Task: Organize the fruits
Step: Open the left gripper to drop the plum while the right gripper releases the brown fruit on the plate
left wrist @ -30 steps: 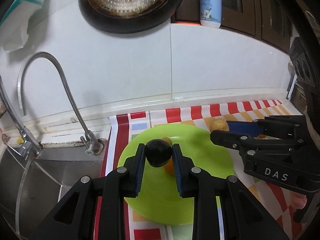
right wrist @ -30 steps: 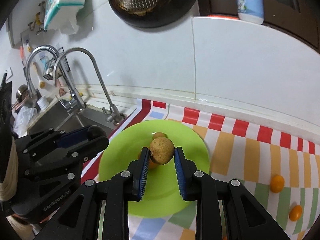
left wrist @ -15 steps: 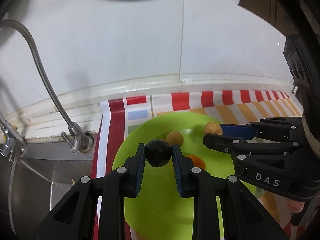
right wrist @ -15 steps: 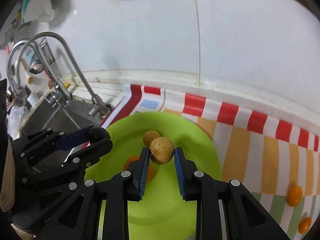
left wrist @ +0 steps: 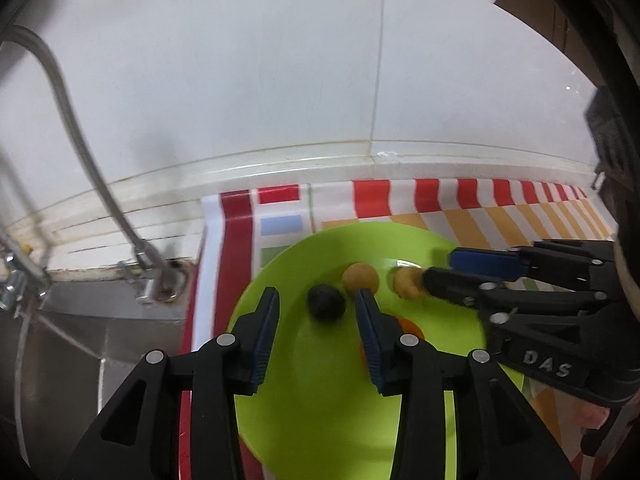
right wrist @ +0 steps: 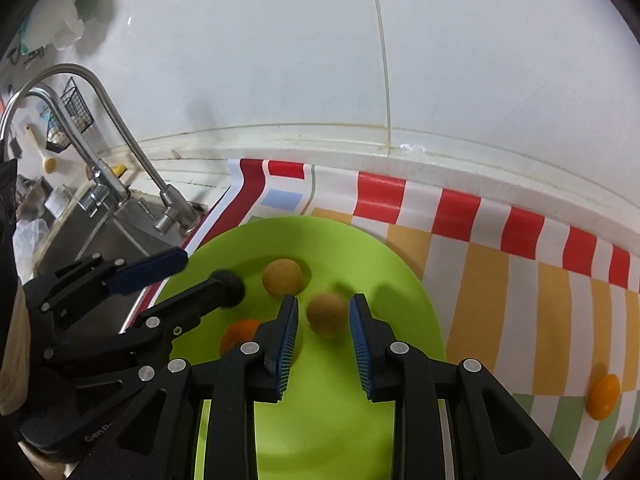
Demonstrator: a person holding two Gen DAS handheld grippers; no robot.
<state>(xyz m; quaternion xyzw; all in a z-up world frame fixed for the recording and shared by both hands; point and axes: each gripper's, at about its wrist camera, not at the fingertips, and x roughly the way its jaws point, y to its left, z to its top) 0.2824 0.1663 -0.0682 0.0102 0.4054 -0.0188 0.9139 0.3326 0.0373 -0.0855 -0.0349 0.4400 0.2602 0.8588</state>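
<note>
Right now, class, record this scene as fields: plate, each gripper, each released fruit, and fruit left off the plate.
plate: green plate, on striped cloth
left gripper: open, around dark fruit
right gripper: open, around brown fruit
other fruit on plate: tan fruit, orange fruit
off plate: two orange fruits on cloth, right side

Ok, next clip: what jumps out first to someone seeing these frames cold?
The bright green plate on the striped mat by the sink dominates both views. Over it, the left gripper and right gripper stand open, a dark fruit between the left's pads and a tan fruit between the right's, neither clamped. Another tan fruit and an orange one also sit on the plate.
</note>
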